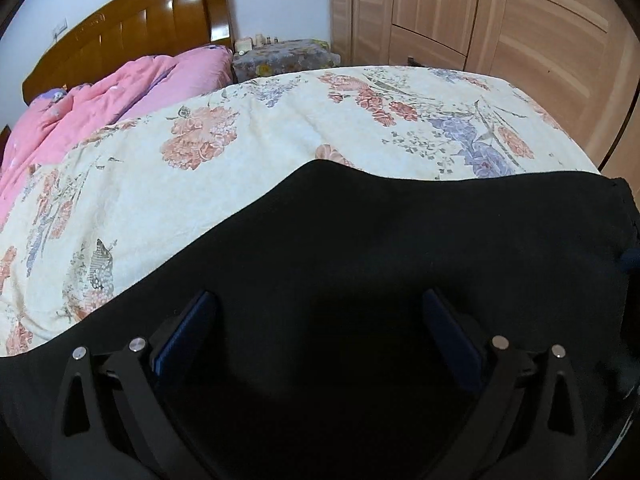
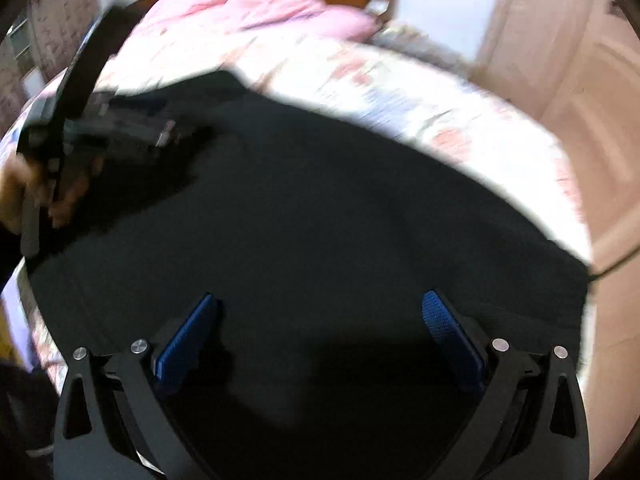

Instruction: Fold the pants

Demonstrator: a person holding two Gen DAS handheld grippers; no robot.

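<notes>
You're holding the left gripper [image 1: 316, 300] w/ its jaws spread wide, nothing between the blue pads [image 1: 188, 328], and it's hovering over the black pants [image 1: 380, 248], which are filling the whole lower half of the left wrist view. The pants are lying flat on the floral bedspread [image 1: 248, 152], their top edge making a wavy line across the middle of the frame, w/ a hem or waist edge showing at the right edge of the frame. Above them the cream bedspread w/ pink and purple flowers is running toward the upper part of the frame; a pink quilt [image 1: 80, 108] is bunched at the upper left against the wooden headboard [image 1: 132, 28]. A small nightstand w/ a patterned cover [image 1: 284, 56] is sitting top center, and light wooden wardrobe doors [image 1: 500, 28] are taking up the upper right. In the right wrist view, which is motion-blurred, the right gripper [image 2: 318, 302] is also gaping open, pads apart and pinching nothing, w/ black pants cloth under and ahead of it across the center and bottom of the frame. At the left of that frame the left gripper's body is reaching onto the pants' upper left corner, w/ your left hand [image 2: 28, 192] wrapped around its handle at the left edge. Can't tell through the blur whether either gripper is touching the cloth.
</notes>
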